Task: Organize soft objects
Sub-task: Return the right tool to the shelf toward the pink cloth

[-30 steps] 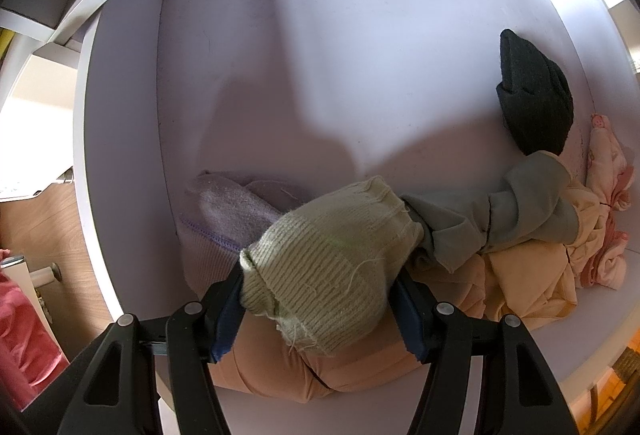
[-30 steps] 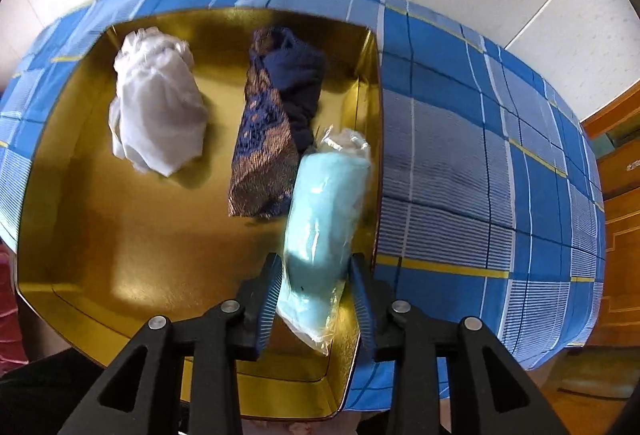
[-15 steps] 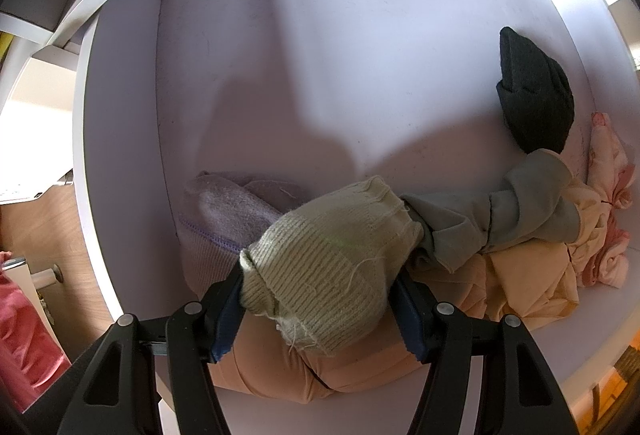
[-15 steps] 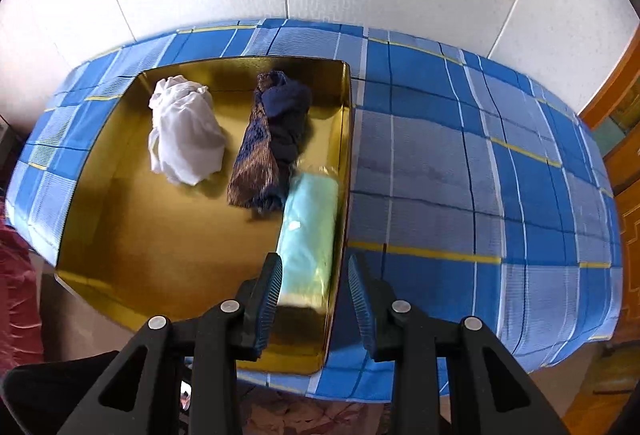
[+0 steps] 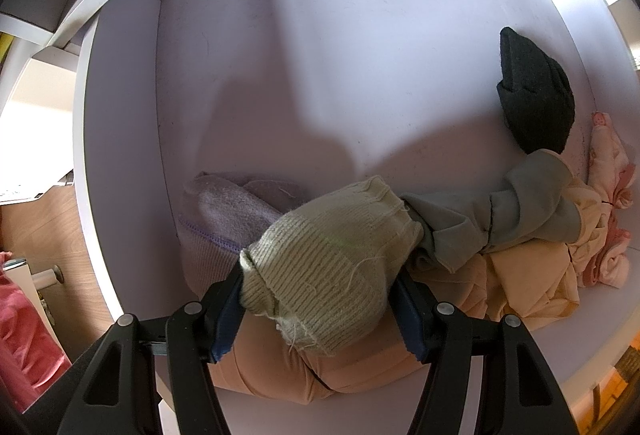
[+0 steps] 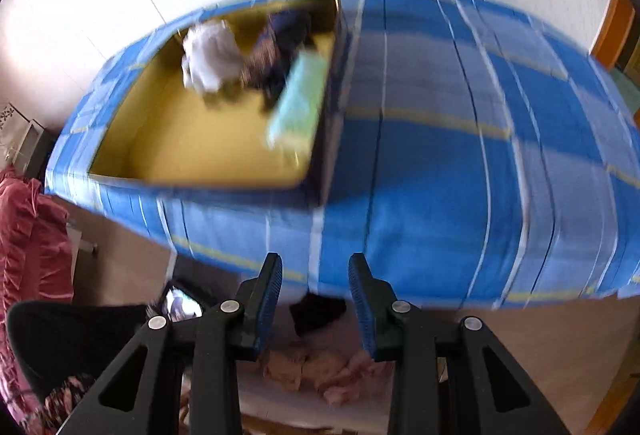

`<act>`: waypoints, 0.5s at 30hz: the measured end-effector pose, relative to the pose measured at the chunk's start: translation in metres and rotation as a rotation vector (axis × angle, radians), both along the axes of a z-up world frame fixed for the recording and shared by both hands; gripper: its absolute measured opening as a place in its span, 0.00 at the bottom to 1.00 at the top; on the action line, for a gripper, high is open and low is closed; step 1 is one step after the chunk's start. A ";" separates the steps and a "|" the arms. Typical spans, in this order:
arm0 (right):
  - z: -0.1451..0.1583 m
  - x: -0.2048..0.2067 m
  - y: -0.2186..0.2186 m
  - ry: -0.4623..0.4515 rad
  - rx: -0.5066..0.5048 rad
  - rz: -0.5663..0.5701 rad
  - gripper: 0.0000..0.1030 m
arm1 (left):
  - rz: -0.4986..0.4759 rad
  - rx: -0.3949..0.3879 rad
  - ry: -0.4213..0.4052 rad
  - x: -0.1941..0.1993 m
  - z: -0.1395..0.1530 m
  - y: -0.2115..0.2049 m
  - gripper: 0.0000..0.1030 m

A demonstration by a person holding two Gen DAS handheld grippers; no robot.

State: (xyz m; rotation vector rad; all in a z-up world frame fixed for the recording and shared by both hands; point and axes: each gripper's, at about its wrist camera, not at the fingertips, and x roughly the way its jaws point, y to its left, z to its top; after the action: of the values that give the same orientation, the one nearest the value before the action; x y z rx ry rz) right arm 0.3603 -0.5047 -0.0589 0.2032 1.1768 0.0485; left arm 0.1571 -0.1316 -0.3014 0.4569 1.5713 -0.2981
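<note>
My left gripper (image 5: 320, 295) is shut on a pale green knitted cloth (image 5: 332, 259) inside a white shelf compartment (image 5: 320, 35), above an orange garment (image 5: 360, 371). A lilac knit (image 5: 228, 219), a grey garment (image 5: 500, 211), a dark knit piece (image 5: 536, 103) and pink clothes (image 5: 612, 187) lie around it. My right gripper (image 6: 316, 295) is open and empty, well back from the gold box (image 6: 192, 151). In the box lie a light blue bagged bundle (image 6: 300, 103), a dark patterned cloth (image 6: 280, 47) and a white cloth (image 6: 208, 55). The right view is blurred.
The gold box sits on a blue checked tablecloth (image 6: 460, 155). A red cloth (image 6: 28, 243) is at the left, pink clothes (image 6: 320, 371) lie low under the right gripper. A wooden door (image 5: 40, 235) stands left of the shelf.
My right gripper has let go of the light blue bundle, which now lies in the gold box, and has pulled back and away from it. The left gripper has not moved.
</note>
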 end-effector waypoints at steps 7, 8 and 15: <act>-0.057 -0.025 -0.005 0.122 0.046 -0.036 0.33 | 0.001 -0.001 0.000 0.000 0.000 0.000 0.64; -0.065 -0.028 -0.005 0.136 0.054 -0.042 0.33 | 0.001 -0.001 0.000 0.000 0.000 0.000 0.64; -0.117 -0.045 -0.001 0.238 0.069 -0.070 0.33 | 0.001 -0.001 0.000 0.000 0.000 0.001 0.64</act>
State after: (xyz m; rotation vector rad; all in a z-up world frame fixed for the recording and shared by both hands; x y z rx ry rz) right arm 0.3150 -0.5062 -0.1760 0.3168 1.4054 0.0035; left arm 0.1570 -0.1310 -0.3019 0.4549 1.5715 -0.2984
